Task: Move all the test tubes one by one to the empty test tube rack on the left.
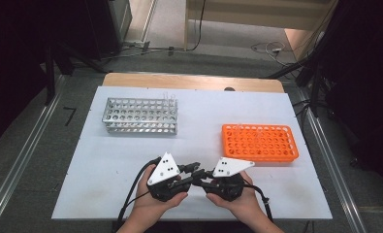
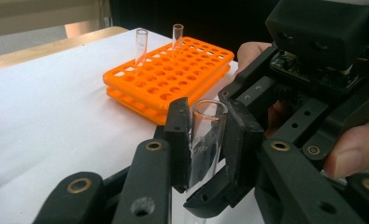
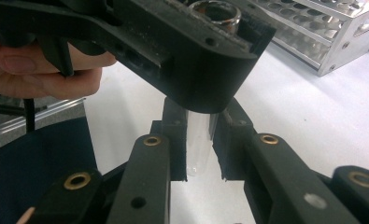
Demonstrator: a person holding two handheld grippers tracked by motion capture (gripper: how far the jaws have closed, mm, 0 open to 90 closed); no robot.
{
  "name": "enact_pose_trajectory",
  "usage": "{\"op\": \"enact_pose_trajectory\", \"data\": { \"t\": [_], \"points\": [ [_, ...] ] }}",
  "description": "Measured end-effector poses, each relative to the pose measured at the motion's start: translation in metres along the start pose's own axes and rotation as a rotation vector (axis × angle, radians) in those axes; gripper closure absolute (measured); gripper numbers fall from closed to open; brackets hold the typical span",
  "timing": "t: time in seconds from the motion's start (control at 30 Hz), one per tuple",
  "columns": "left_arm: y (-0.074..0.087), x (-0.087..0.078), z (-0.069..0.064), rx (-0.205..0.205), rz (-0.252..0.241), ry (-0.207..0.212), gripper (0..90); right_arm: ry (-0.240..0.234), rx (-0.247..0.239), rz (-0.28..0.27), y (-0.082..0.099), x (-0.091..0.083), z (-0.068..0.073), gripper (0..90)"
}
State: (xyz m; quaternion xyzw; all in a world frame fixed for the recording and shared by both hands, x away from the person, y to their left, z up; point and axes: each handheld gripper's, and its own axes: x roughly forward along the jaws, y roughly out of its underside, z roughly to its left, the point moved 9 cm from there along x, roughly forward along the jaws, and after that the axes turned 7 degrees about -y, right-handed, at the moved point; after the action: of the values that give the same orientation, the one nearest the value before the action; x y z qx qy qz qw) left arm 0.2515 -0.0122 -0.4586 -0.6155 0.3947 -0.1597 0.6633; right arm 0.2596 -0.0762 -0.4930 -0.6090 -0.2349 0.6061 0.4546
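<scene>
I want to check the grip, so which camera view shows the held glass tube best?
The left gripper view: the glass tube stands upright between the left gripper pads, open rim visible. The right gripper view shows its lower end and rim. From the high view it is too small to make out.

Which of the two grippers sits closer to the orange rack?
Right. The right gripper lies just below the orange rack; the left gripper sits beside it, farther left.

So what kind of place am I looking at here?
Probably a lab bench set up for recording. An orange tube rack and a metal rack stand on a white table, and both handheld claws grip one glass test tube.
</scene>
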Motion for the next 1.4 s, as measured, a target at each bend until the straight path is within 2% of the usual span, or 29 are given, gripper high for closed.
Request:
{"op": "enact_pose_trajectory", "data": {
  "t": [0.3, 0.37, 0.57, 0.77, 0.87, 1.07, 1.17, 1.4],
  "points": [
    [0.0, 0.0, 0.002, -0.01, -0.004, 0.0, 75.6, -0.01, 0.007, -0.004, 0.0, 0.0, 0.0, 72.5],
    [-0.001, 0.0, 0.003, -0.011, -0.005, -0.001, 75.7, -0.006, 0.005, -0.013, 0.0, -0.001, -0.001, 65.1],
    [-0.003, -0.002, 0.009, -0.019, -0.009, -0.012, 75.8, -0.012, 0.013, -0.032, -0.001, -0.01, -0.003, 35.1],
    [-0.007, -0.004, 0.02, -0.026, -0.017, -0.036, 75.8, 0.026, 0.023, -0.045, 0.003, -0.027, -0.012, 9.0],
    [-0.01, -0.006, 0.029, -0.036, -0.024, -0.052, 75.8, 0.034, 0.039, -0.055, 0.007, -0.038, -0.018, 1.6],
    [-0.014, -0.011, 0.05, -0.048, -0.03, -0.093, 75.8, 0.05, 0.061, -0.071, 0.017, -0.058, -0.028, 0.0],
    [-0.017, -0.012, 0.06, -0.058, -0.038, -0.112, 75.8, 0.081, 0.069, -0.074, 0.023, -0.068, -0.033, 0.0],
    [-0.023, -0.012, 0.087, -0.071, -0.049, -0.159, 75.8, 0.116, 0.108, -0.082, 0.04, -0.088, -0.043, 0.0]
  ]
}}
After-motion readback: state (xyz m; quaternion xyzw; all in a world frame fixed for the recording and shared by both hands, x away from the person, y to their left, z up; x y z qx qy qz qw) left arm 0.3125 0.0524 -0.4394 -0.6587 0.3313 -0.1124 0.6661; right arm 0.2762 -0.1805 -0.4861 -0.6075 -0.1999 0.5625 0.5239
